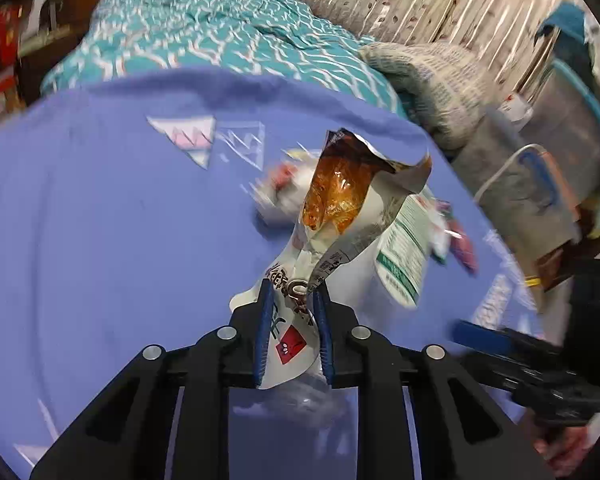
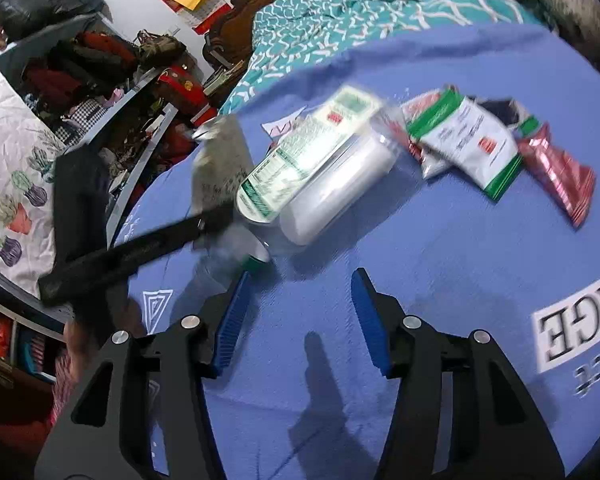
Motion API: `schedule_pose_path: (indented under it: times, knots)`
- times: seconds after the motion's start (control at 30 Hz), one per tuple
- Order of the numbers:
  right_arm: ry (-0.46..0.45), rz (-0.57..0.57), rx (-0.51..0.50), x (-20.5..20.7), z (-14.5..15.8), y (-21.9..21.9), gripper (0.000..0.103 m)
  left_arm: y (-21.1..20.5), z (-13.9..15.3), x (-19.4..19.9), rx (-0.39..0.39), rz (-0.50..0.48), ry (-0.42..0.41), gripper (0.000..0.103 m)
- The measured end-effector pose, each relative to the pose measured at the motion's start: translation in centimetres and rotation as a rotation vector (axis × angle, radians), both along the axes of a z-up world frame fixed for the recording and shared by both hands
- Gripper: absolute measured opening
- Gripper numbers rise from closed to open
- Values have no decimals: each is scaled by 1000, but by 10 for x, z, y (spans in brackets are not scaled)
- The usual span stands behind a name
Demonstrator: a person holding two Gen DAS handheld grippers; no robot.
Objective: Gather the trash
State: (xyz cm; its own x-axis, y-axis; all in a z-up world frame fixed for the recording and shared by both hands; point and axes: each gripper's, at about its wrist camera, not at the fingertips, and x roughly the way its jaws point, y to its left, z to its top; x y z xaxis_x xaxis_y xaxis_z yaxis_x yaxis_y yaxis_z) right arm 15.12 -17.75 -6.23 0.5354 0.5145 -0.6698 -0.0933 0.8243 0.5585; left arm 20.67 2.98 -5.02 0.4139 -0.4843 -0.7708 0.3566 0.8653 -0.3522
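The left gripper (image 1: 293,292) is clamped on a torn snack wrapper (image 1: 340,200), held above the blue cloth (image 1: 100,220). The right gripper (image 2: 298,280) hangs wide apart over that cloth, near the clear plastic bottle (image 2: 332,184) and sachets (image 2: 472,144).

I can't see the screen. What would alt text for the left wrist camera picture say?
The left gripper is shut on an opened snack bag, lifted above a blue cloth. A clear plastic bottle and wrappers lie behind it, blurred, and the right gripper enters at the right edge.
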Motion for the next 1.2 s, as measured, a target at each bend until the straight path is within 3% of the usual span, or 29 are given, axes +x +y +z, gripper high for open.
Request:
schedule_pose_path:
  times: [0.27, 0.4, 0.67, 0.9, 1.03, 1.13, 1.2]
  knots:
    - [29, -77, 73, -12, -9, -30, 57, -24, -5, -51, -155, -80, 89, 17]
    - [18, -97, 55, -17, -5, -38, 58, -33, -1, -58, -149, -85, 67, 16]
    - [-25, -96, -52, -2, 11, -34, 64, -4, 2, -53, -168, -9, 85, 11]
    - [-34, -23, -118, 15, 17, 5, 75, 4, 0, -53, -159, 15, 73, 11]
    - [-51, -14, -223, 22, 11, 25, 78, 9, -2, -53, -163, 24, 73, 11]
    - [-37, -21, -281, 31, -2, 26, 76, 12, -3, -53, -158, 35, 73, 11]
    - [10, -29, -286, 35, -19, 21, 67, 14, -3, -54, -150, 42, 65, 11]
